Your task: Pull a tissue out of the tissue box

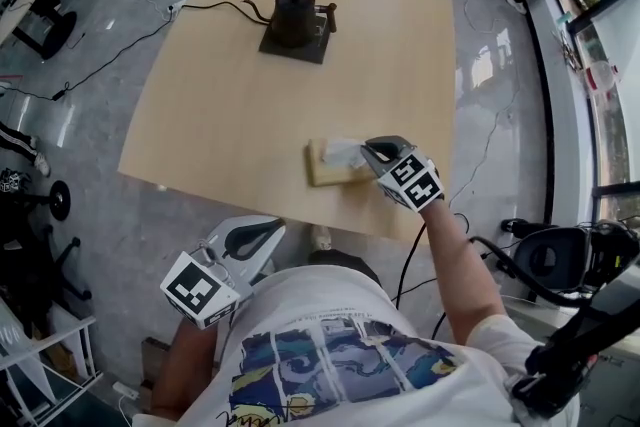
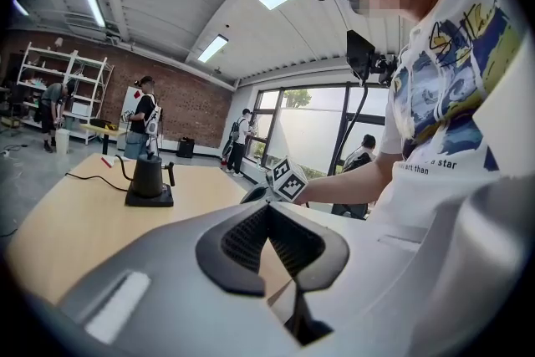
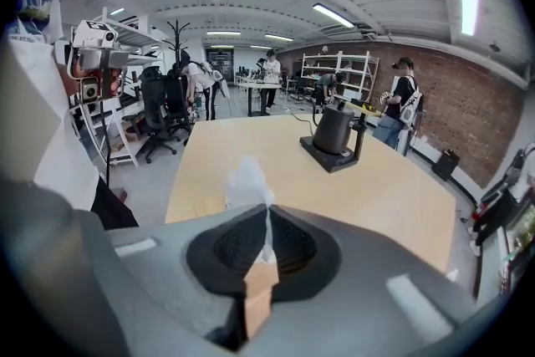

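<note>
Broadly, we see a pale wooden table (image 1: 220, 105) filling the head view, with a dark kettle (image 1: 293, 15) near its far edge and the tissue box (image 1: 325, 175) lying flat near its near edge. Next in size, the right gripper (image 1: 370, 152) sits over the right end of the box, tilted downward, its jaws pressed together on the tissue (image 1: 342, 151), which stands up white from the box top just left of the jaw tips. We find the left gripper (image 1: 266, 235) off the table, close to the person's body and well apart from the box; its jaws meet with nothing between them. Only the right gripper view shows the pinch itself: a thin strip of tissue runs between the closed pads and fans out beyond them. Only the left gripper view shows the right gripper's marker cube (image 2: 288, 180) side-on, beyond the left jaws
</note>
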### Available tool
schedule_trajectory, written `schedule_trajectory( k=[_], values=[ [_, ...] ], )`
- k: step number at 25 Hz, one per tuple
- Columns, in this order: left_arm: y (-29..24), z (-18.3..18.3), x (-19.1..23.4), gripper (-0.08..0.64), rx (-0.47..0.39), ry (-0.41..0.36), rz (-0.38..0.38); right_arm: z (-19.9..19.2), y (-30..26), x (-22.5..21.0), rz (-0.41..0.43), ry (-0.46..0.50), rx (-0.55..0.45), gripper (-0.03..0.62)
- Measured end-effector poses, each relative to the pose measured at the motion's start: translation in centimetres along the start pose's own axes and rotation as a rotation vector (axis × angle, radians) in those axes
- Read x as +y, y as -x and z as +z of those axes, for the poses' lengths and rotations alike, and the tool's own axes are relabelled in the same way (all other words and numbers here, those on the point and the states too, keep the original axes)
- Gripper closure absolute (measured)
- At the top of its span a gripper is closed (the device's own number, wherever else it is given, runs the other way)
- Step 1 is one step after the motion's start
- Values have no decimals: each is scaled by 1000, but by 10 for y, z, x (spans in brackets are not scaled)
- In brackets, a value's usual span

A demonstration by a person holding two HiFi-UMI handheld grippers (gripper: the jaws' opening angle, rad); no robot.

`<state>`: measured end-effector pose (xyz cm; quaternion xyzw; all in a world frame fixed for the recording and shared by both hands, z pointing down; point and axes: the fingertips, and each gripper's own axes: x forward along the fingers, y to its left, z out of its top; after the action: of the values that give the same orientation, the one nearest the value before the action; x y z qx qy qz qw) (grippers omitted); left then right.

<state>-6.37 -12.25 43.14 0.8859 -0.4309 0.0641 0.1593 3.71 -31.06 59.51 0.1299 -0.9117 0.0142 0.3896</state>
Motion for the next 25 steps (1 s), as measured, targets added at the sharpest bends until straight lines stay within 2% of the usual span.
schedule_trajectory(
  k=[25],
  values=[
    [33,-2,-15,558,-7,-34,-79,19,44,9,-149,-34,-45,586]
  ],
)
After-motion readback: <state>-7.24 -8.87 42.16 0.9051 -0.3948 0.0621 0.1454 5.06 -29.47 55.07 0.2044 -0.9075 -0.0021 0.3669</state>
